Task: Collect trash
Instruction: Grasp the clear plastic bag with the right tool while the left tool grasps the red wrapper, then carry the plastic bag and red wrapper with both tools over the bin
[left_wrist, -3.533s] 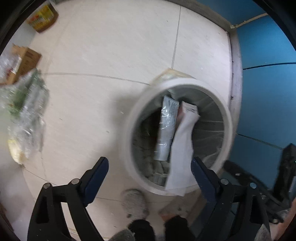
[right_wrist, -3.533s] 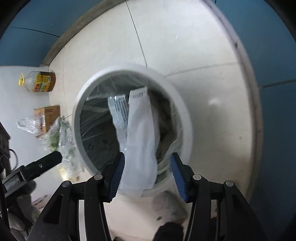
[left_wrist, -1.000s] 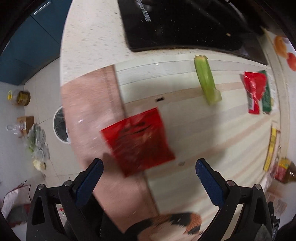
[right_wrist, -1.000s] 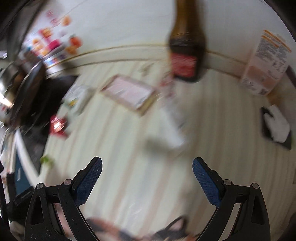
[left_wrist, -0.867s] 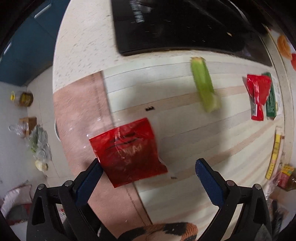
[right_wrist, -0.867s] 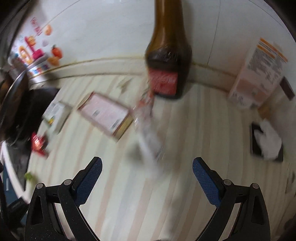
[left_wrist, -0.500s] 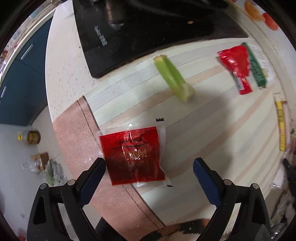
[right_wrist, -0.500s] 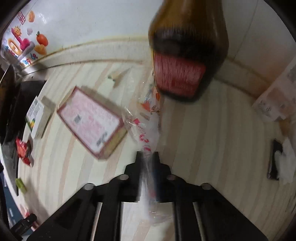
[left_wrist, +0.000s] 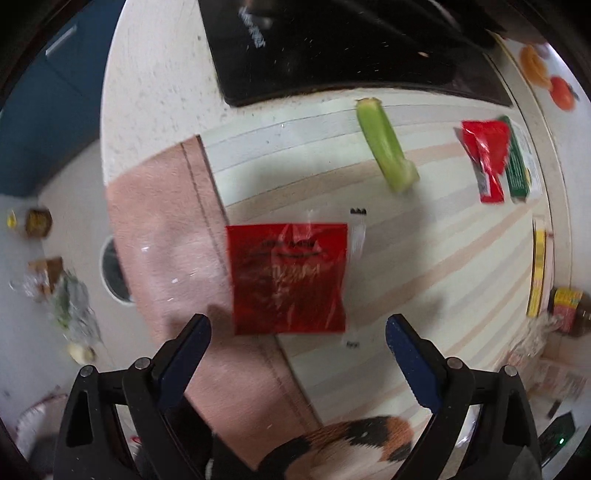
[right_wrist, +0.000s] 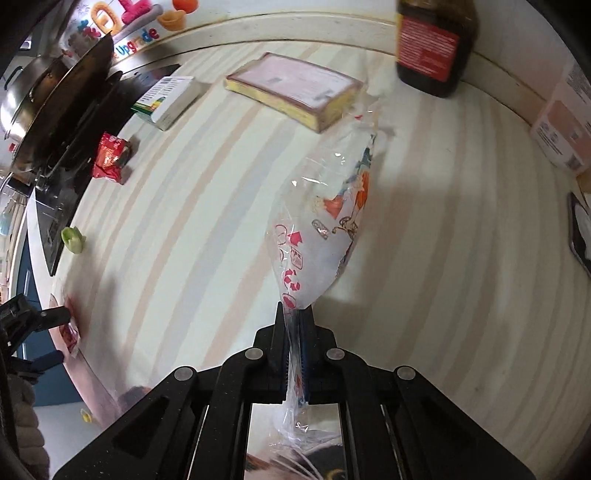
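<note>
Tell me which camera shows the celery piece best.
The left wrist view: the celery lies full length on the striped mat, cut end and stalk clear, well beyond the open left hand-held gripper. The right wrist view shows only a small green stub near the mat's left edge.

Left wrist view: we look steeply down on the striped counter (left_wrist: 424, 258) near its edge. Right wrist view: we look lower, across it toward the back wall. Shared: celery piece (left_wrist: 386, 146) (right_wrist: 73, 239), cooktop (left_wrist: 351, 48) (right_wrist: 74, 122).

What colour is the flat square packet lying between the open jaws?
Red packet, with dark print; clearest in the left wrist view.
</note>
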